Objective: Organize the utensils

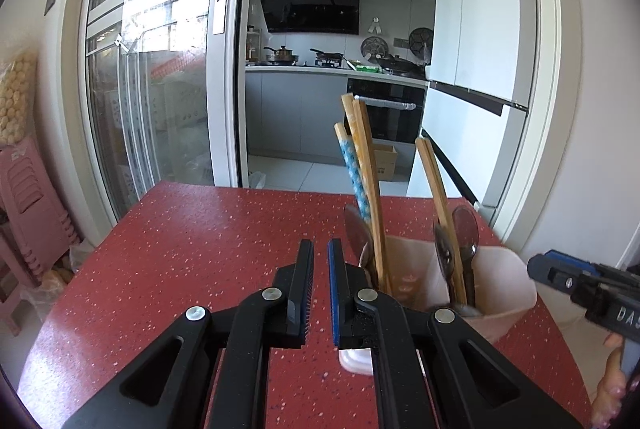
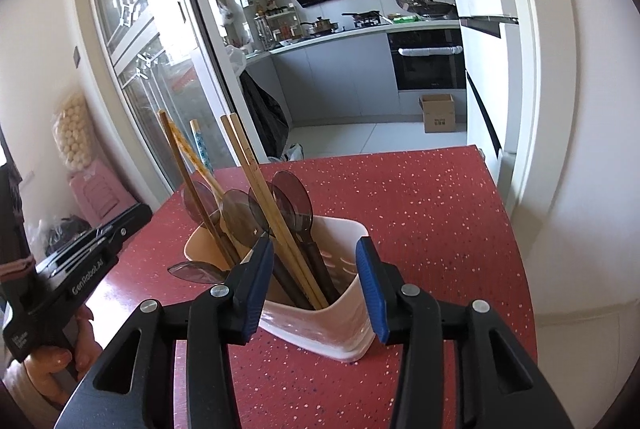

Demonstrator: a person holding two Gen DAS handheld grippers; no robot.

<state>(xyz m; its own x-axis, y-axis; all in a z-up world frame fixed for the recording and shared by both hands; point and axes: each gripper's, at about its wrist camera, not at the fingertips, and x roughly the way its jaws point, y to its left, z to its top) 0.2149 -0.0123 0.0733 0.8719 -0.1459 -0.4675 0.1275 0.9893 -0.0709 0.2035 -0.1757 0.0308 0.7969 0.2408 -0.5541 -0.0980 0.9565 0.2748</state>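
Observation:
A pale pink utensil holder (image 2: 344, 325) stands on the red speckled table (image 2: 420, 209). It holds several wooden chopsticks (image 2: 256, 181) and dark translucent spoons (image 2: 288, 197). My right gripper (image 2: 314, 243) is open, its blue pads either side of the holder's near corner without pressing on anything. One more spoon bowl (image 2: 196, 271) shows low beside the holder's left wall. In the left wrist view the holder (image 1: 504, 293) sits just right of my left gripper (image 1: 320, 245), which is shut with nothing between its pads. The right gripper (image 1: 536, 265) enters there from the right edge; the left gripper (image 2: 142, 211) shows at the right wrist view's left.
The table's far edge (image 1: 304, 189) faces an open kitchen doorway with a glass sliding door (image 1: 152, 89) on the left and a white fridge (image 1: 472, 101) on the right. Pink stools (image 1: 28, 213) stand left of the table. A cardboard box (image 2: 438, 113) lies on the kitchen floor.

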